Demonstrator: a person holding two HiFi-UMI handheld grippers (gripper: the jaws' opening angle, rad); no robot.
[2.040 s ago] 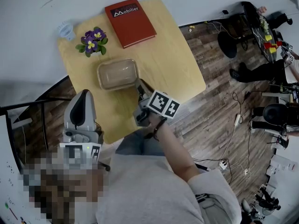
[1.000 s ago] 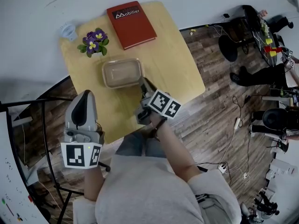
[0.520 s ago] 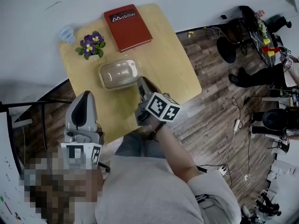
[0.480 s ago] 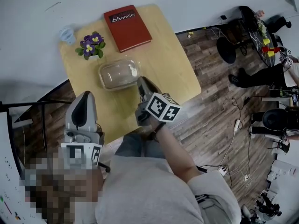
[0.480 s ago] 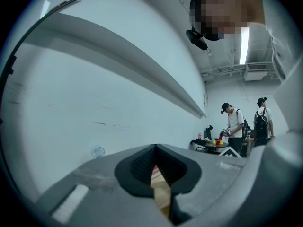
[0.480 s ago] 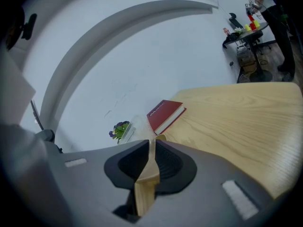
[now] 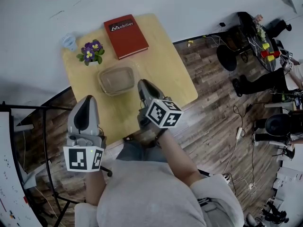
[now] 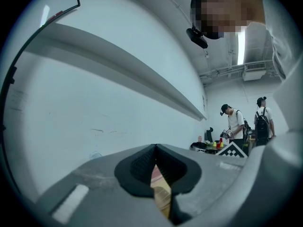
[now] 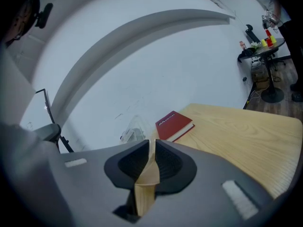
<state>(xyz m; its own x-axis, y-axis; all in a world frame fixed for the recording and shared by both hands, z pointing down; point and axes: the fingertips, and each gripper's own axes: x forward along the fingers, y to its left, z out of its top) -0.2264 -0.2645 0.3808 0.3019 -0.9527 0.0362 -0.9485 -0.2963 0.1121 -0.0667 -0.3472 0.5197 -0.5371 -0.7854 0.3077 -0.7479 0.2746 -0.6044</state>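
Wooden table [image 7: 166,66] holds the clear container [image 7: 116,79] within reach of the right gripper [image 7: 142,85]; this one and the left gripper [image 7: 86,102] are closed, empty.

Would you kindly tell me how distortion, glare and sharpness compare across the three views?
Head view: even, soft light, sharp, the table mildly bowed. Left gripper view: heavy fisheye with dark corners, and the ceiling light glares. Right gripper view: same fisheye curving the wall ledge; the red book is sharp.

Bright, even indoor light, glaring ceiling lamp [image 8: 240,44], fisheye curvature and dark corners in both gripper views.
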